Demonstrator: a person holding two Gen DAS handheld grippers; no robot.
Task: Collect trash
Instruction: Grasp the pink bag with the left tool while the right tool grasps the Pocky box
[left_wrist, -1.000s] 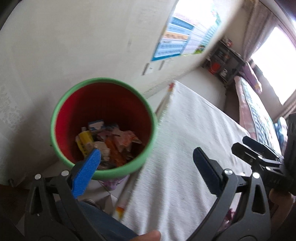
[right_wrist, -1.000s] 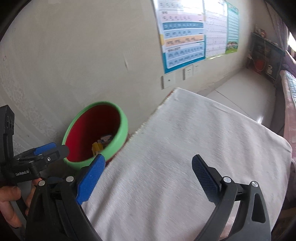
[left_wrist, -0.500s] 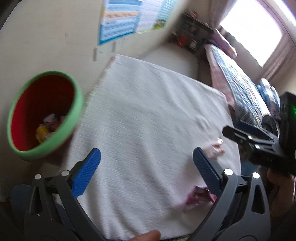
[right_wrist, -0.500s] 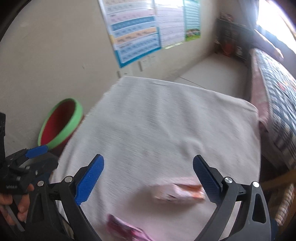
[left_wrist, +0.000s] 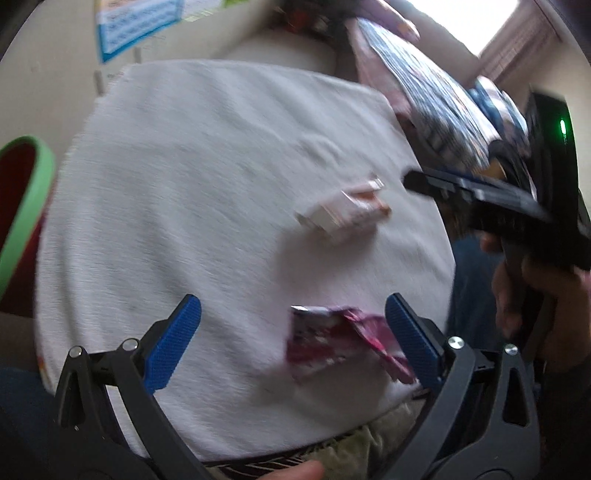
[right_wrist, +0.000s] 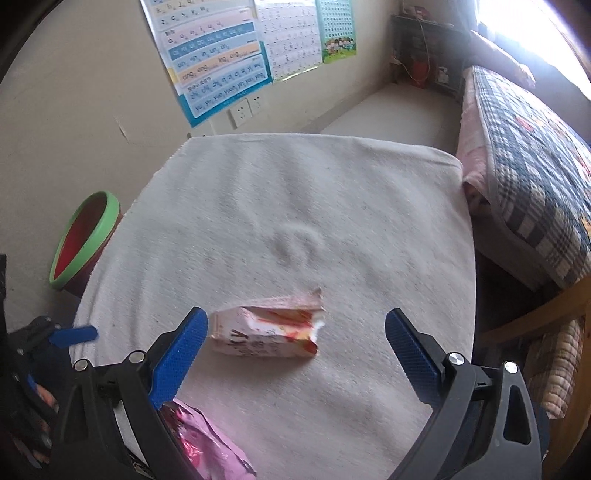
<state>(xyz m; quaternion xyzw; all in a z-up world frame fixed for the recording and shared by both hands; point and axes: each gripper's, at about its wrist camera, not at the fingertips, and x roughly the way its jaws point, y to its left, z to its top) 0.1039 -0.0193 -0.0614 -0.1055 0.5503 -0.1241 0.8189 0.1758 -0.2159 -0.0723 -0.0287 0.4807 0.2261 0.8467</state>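
A white towel-like cloth covers the table (right_wrist: 295, 206), which stands beside a beige wall with colourful letter posters (right_wrist: 218, 66) and white sockets. On the cloth lie two pieces of trash: a torn white and orange paper carton (right_wrist: 267, 332) (left_wrist: 343, 214) and a crumpled pink and magenta foil wrapper (left_wrist: 340, 339) (right_wrist: 207, 443), apart from each other. The right gripper (right_wrist: 295, 350) has its blue jaws wide apart, and the carton sits between them, nearer to the left jaw, touching neither. The left gripper (left_wrist: 291, 339) also has its jaws apart; the wrapper lies against the inner side of its right jaw, though the blur does not show if they touch.

The round bin with a green rim and red inside (right_wrist: 85, 243) (left_wrist: 22, 206) stands on the floor at the left edge of the table. Only the right wrist view shows the bed with a checked quilt (right_wrist: 532, 166) clearly; in the left wrist view it is blurred. Only the left wrist view shows the right gripper from the side, with a green light.
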